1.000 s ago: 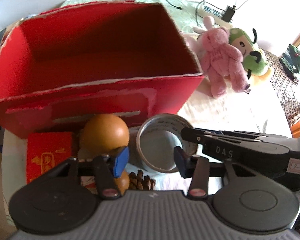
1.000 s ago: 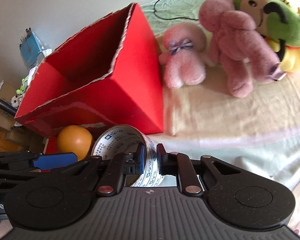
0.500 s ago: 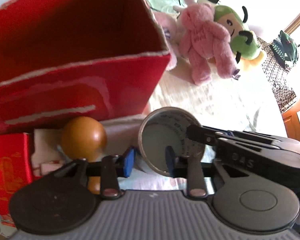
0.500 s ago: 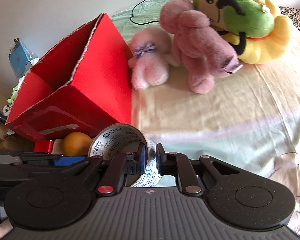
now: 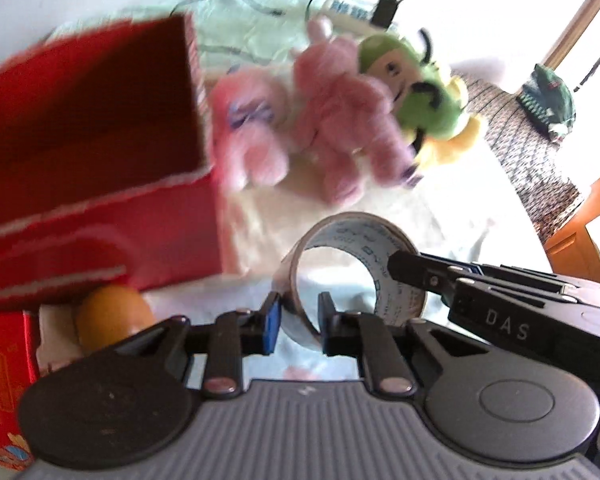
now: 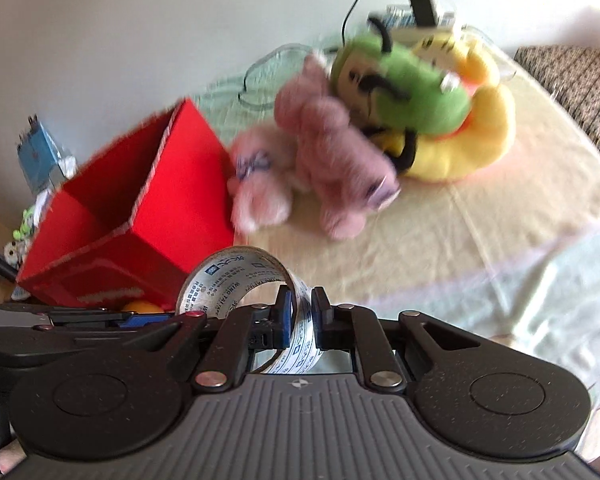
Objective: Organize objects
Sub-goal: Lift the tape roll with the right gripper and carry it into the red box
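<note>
1. Carrying the tape roll (image 6: 236, 280), right gripper (image 6: 302, 314) clamping its wall, one finger inside the ring, one outside.
2. Left gripper (image 5: 298, 322) straddling the roll's near rim, jaws part-way apart; cannot tell whether gripping.
3. Roll hanging just right of the red box (image 5: 88, 160), short of its open top.
4. Next, probably: lifting over the torn front rim, then letting go inside.
5. Minding the pink plush (image 6: 260, 188) leaning against the box's side; open bedding (image 6: 480, 220) lying to the right.
</note>
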